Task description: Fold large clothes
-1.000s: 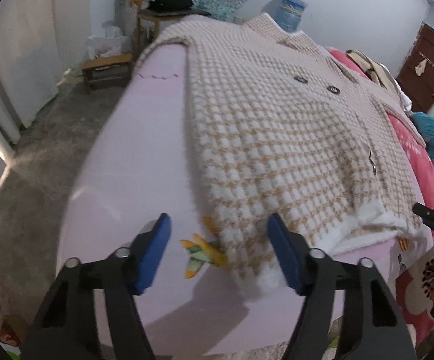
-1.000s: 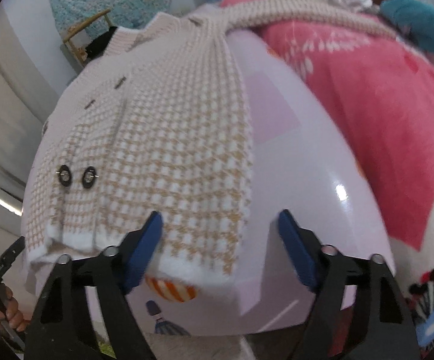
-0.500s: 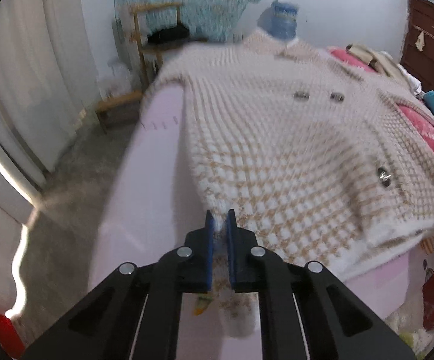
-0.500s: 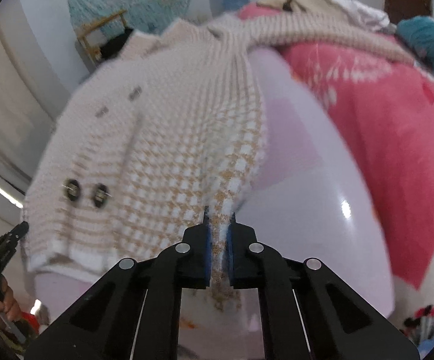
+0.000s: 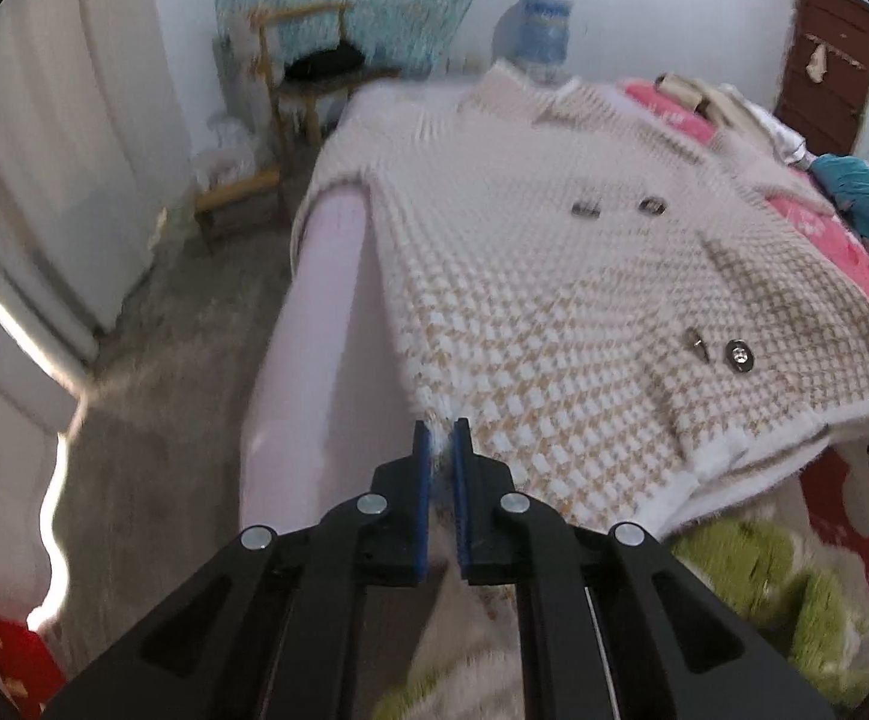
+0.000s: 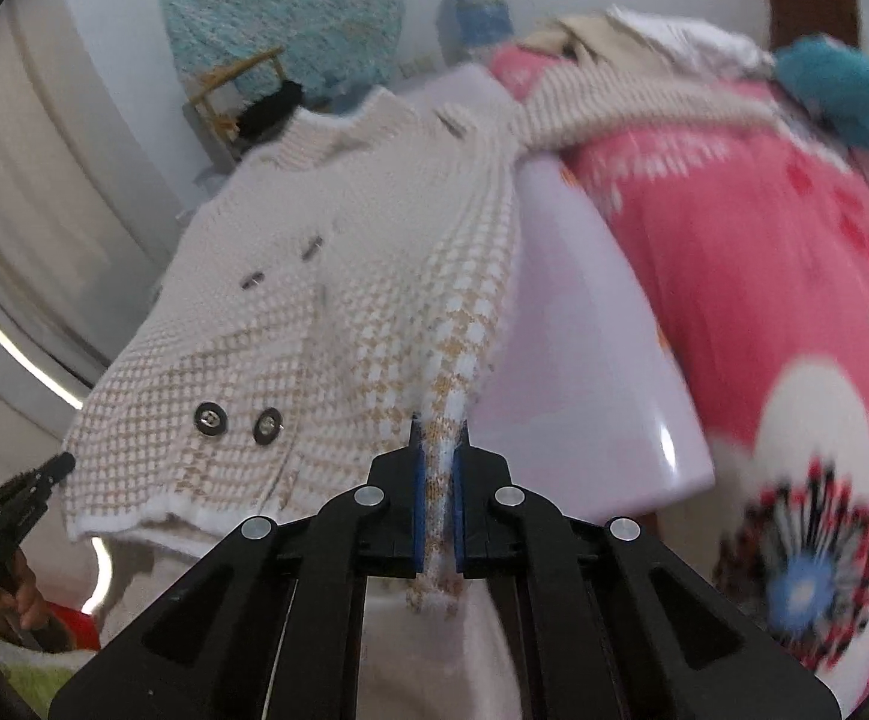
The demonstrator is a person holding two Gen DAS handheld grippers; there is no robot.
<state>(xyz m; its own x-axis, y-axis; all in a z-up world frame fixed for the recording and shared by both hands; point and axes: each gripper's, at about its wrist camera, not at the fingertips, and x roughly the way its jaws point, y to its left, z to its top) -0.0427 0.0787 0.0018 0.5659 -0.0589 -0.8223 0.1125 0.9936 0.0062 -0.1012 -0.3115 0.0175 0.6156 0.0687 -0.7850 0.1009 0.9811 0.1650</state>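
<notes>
A fuzzy cream-and-tan houndstooth knit jacket [image 5: 554,276] with round metal snap buttons is seen spread face-up across a pale lilac padded surface [image 5: 314,324], its white-ribbed hem nearest the cameras. The left gripper [image 5: 442,441] is pinched tight on the hem's left corner, the blue pads pressed together with white knit caught between them. The right gripper [image 6: 438,441] is likewise clamped on the opposite corner of the hem, a strip of houndstooth fabric drawn straight down through the closed jaws and hanging below them — the cloth beside it is pulled into ridges running up toward the collar.

In the left view the jacket's left edge is shown lying just inside the lilac surface's side, with bare grey floor [image 5: 182,372] open beyond it; a wooden chair [image 5: 290,90] and a white curtain [image 5: 62,138] are set well back. In the right view a bare band of lilac is left beside the jacket's right edge, bordered by a pink floral blanket [image 6: 764,276]. A heap of clothes and a teal garment [image 6: 842,96] are piled at the far end.
</notes>
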